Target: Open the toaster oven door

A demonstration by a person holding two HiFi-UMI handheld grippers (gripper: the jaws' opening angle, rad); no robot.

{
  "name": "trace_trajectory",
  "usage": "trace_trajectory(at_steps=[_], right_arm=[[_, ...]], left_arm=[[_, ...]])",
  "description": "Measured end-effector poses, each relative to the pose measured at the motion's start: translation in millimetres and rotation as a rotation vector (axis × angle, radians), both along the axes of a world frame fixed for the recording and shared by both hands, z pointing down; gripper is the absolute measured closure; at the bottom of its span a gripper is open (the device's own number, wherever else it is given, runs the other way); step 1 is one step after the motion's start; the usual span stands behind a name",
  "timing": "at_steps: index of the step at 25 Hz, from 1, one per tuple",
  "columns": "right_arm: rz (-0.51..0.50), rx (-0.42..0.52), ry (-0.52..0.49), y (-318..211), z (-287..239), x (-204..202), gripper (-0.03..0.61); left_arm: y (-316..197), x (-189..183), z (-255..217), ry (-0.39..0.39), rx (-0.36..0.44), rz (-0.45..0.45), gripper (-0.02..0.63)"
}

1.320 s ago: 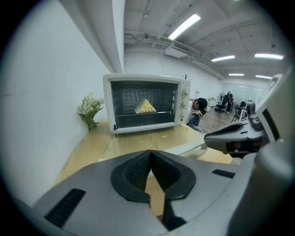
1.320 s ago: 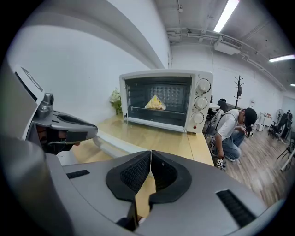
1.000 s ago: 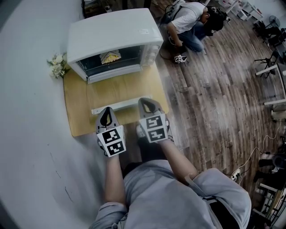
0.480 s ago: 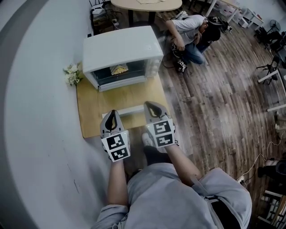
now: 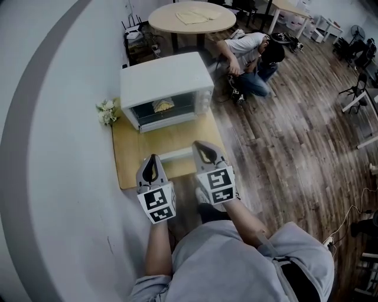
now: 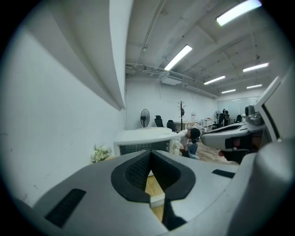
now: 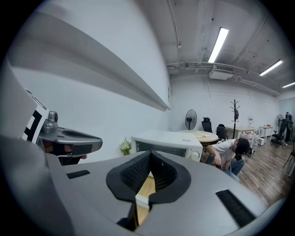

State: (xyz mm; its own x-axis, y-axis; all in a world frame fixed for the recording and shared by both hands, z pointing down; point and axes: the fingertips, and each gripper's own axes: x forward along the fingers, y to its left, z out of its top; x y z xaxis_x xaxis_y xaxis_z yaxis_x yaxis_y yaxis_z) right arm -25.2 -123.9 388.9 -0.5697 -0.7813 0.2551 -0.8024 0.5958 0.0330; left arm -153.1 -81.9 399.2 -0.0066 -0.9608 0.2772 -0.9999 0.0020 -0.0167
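A wooden board [image 5: 133,159] is lying along the wall, and the white toaster oven [image 5: 165,79] is sitting at its 12 o'clock end, dark front facing the grippers. The left gripper [image 5: 153,158] and right gripper [image 5: 201,144] are hovering at the 6 o'clock end, each with its jaws pressed together on nothing. A white bar [image 5: 177,155] is lying between them. Flowers [image 5: 107,111] are resting at the oven's 9 o'clock.

White toaster oven [image 5: 167,82], door [image 5: 176,153] folded down open

Wall: plain white wall [image 5: 53,118]
Floor: dark wooden plank floor [image 5: 283,135]
Furniture: round light-wood table [image 5: 192,17]
Light: long ceiling strip lamps [image 7: 218,44]
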Motion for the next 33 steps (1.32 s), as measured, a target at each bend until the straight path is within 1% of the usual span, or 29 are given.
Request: trace_trajectory(at_steps=[6, 11, 25, 33], right_arm=[[0.003, 0.032, -0.034, 15.6, -18.7, 0.2, 0.578], [-0.004, 0.06, -0.056, 18.4, -26.9, -0.5, 0.58], [-0.009, 0.06, -0.04, 17.3, -24.7, -5.5, 0.58], [-0.016, 0.064, -0.035, 19.1, -26.3, -6.8, 0.58]], left_arm=[[15.3, -4.1, -19.9, 0.0, 0.045, -0.007, 0.611], [19.1, -6.1, -24.8, 0.005, 0.06, -0.017, 0.611], [17.6, -13.9, -29.7, 0.011, 0.087, -0.027, 0.611], [19.3, -14.2, -29.9, 0.009, 0.086, -0.029, 0.611]])
